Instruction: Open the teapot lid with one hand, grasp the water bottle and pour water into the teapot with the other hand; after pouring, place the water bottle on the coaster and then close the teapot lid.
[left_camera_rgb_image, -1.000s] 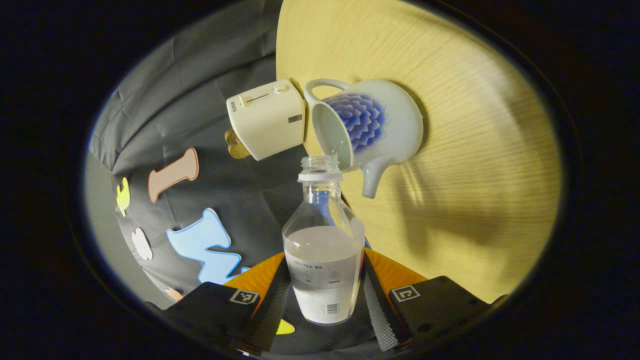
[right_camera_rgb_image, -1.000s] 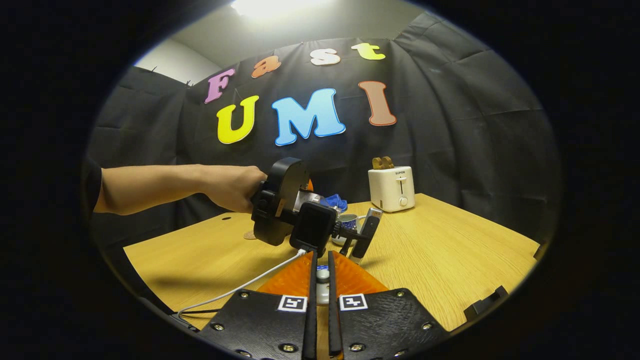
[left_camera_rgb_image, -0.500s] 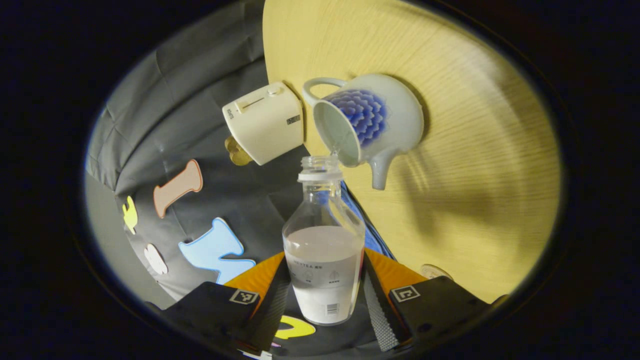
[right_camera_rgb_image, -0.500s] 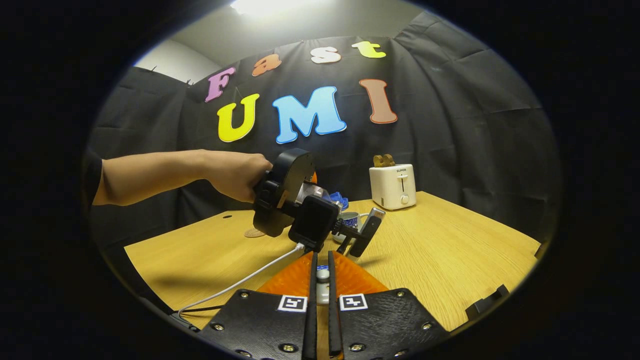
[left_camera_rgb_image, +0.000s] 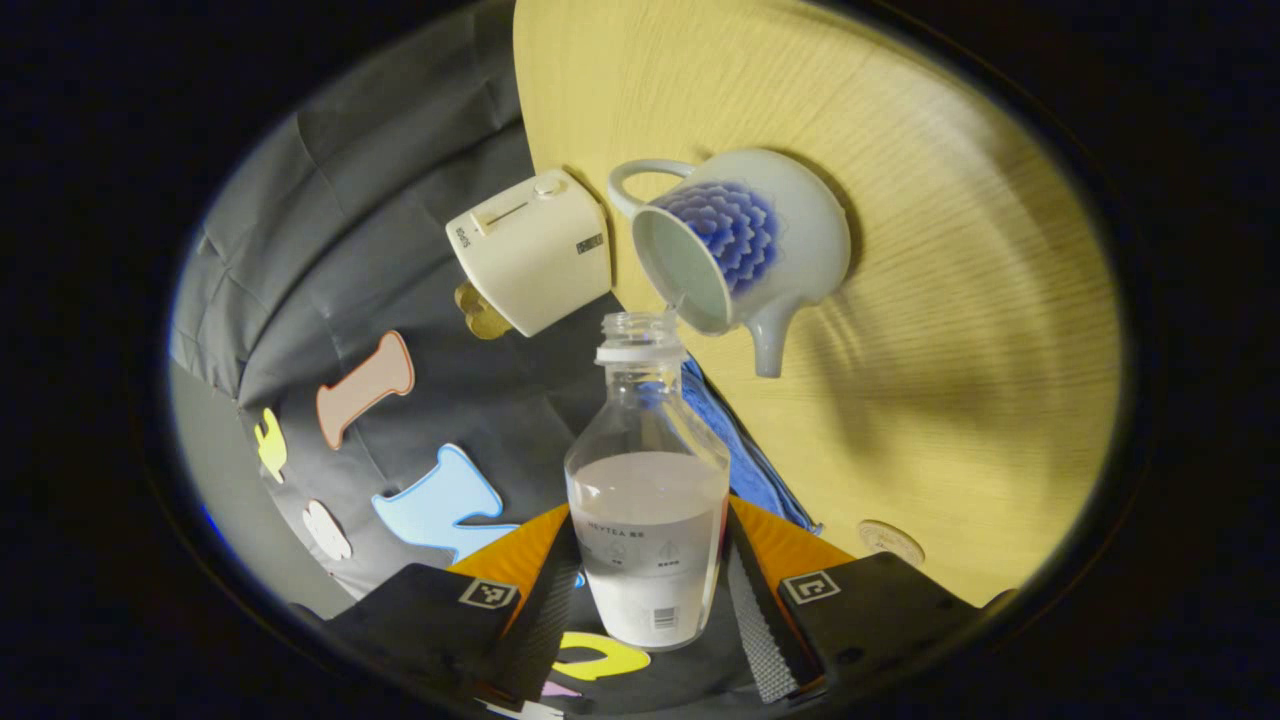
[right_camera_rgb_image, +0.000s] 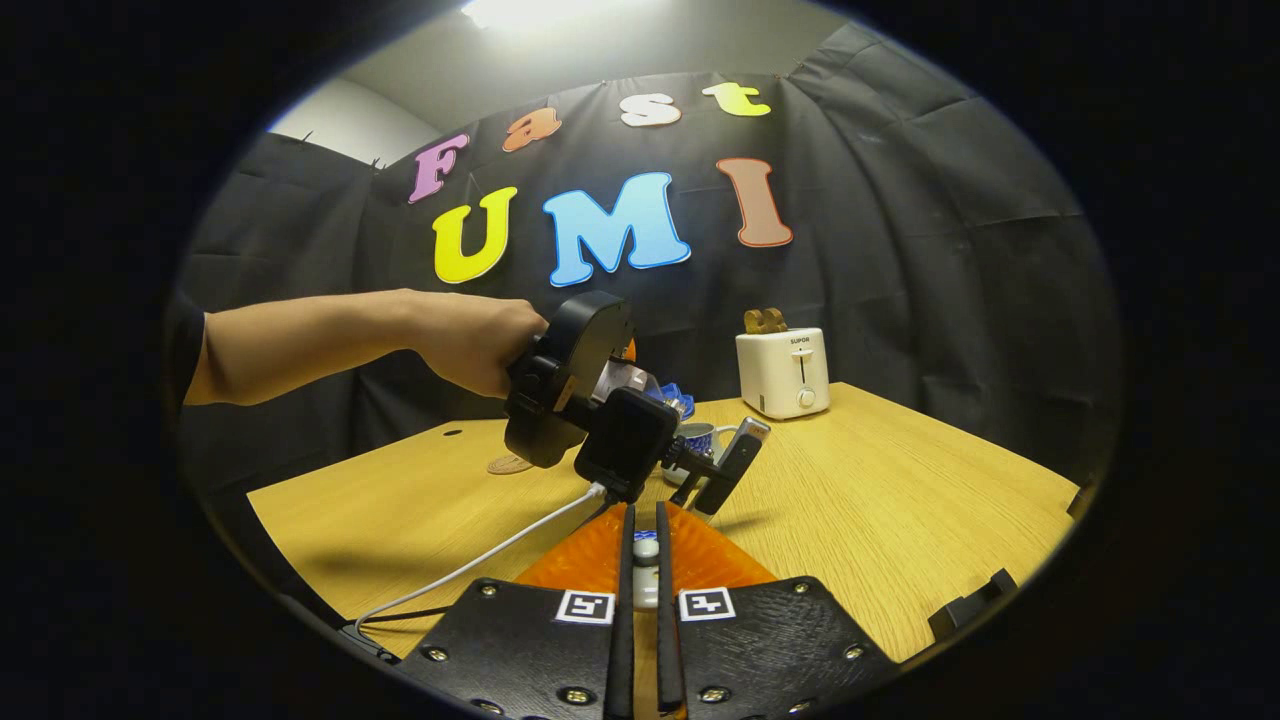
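While your left gripper (left_camera_rgb_image: 648, 590) clamped the tilted water bottle (left_camera_rgb_image: 647, 500) at the teapot (left_camera_rgb_image: 740, 255) rim, your right gripper (right_camera_rgb_image: 640, 560) pinched the lid (right_camera_rgb_image: 645, 549); bare table (right_camera_rgb_image: 900, 520) lay lower right.

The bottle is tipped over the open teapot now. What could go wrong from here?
1. The water bottle mouth sits at the near rim of the teapot opening, not over its middle, so water may run down onto the table.
2. The right gripper pinches the lid by a small part; it might slip out.
3. The coaster lies low beside the left gripper; setting the bottle down off-centre could tip it.
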